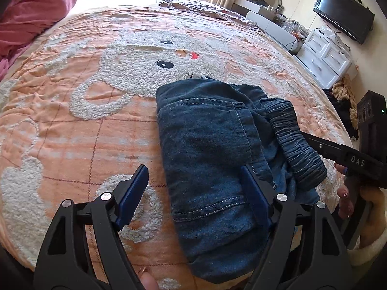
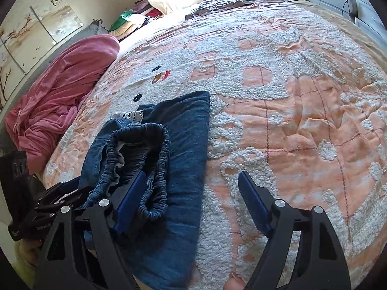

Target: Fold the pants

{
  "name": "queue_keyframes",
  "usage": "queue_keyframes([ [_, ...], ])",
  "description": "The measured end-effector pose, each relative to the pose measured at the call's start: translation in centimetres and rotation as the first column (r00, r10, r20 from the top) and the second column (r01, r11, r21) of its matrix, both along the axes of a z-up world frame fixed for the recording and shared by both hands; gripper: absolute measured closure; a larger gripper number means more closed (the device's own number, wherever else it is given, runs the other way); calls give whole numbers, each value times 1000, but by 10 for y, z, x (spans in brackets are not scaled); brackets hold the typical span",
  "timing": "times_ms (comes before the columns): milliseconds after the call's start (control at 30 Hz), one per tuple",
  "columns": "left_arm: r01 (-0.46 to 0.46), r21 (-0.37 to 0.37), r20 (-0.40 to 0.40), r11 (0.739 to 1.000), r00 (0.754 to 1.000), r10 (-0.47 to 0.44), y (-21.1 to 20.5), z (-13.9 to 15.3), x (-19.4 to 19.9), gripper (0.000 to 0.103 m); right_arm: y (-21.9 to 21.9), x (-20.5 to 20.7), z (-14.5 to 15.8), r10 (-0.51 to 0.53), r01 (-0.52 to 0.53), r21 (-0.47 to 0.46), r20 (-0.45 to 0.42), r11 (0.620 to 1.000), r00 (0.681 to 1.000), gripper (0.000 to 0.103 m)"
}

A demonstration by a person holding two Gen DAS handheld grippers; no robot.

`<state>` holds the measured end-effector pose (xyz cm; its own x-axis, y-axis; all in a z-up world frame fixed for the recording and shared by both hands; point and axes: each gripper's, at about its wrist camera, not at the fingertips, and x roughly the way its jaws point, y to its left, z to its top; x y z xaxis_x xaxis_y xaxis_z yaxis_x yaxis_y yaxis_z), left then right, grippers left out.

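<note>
Looking down both wrist cameras, I see the pants [image 1: 208, 149] lying as a compact denim bundle on the bed [image 1: 72, 133], over the lower part of the big white rabbit face [image 1: 145, 58] stitched into the peach cover. I judge the fold mostly done: the legs look doubled up under the top layer, a back pocket faces up, and the near and left edges of the bundle run fairly straight. What is left, as I read it, is the elastic waistband [image 2: 142, 159], which bunches up in a loose ring on the side of the bundle away from the rabbit's eyes, with a bit of white lace trim [image 2: 131, 115] peeking out just beyond it. My left gripper [image 1: 193, 193] hovers at the near edge of the pants with its fingers [image 1: 134, 193] spread apart, one over bare bed cover and the other over denim, pinching nothing. My right gripper [image 2: 193, 200] is also released: its fingers [image 2: 131, 200] stand apart, the one nearer the pants just at the waistband ring, the other out over the cover; I cannot tell whether that nearer finger touches the cloth or only overlaps it in view. A pink blanket [image 2: 60, 91] lies heaped well beyond the pants, past the rabbit face. To finish, I would flatten or tuck that waistband.
</note>
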<state>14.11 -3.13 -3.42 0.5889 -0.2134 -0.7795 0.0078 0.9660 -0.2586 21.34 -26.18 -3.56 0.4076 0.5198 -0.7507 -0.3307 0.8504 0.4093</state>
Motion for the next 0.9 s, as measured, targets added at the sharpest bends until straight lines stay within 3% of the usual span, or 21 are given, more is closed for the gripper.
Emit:
queue_keyframes([
  [100,5,1,-5,1000,1000,-5,-2,-4,2,33,5,4,-8,9,-9,23,-18,1000,1000,40],
  [367,-2,-27,-12,1000,1000,1,-2,-10,9,33,11,11,-17,26,-26,44,-4,999,1000,41],
  [400,-3,-28,-11,1000,1000,3,-2,-10,9,33,12,12,-18,32,-32,47,1,998,999,44],
  [500,-3,-24,-8,1000,1000,3,-4,-11,10,34,18,12,-17,65,-66,58,15,996,998,67],
  [533,3,-26,-5,1000,1000,-3,-5,-10,9,42,20,10,-16,78,-79,58,24,995,997,77],
  [567,13,-31,-4,999,1000,-13,-7,-10,9,51,22,9,-14,84,-86,57,39,995,996,78],
  [633,30,-7,3,1000,1000,-30,-12,-7,9,59,26,4,-10,85,-88,33,71,996,994,84],
  [667,45,-8,4,999,999,-45,-14,-5,9,70,26,2,-8,86,-88,29,85,996,993,86],
  [900,54,21,28,998,998,-55,-18,3,6,84,25,-3,-1,77,-80,20,118,997,990,91],
])
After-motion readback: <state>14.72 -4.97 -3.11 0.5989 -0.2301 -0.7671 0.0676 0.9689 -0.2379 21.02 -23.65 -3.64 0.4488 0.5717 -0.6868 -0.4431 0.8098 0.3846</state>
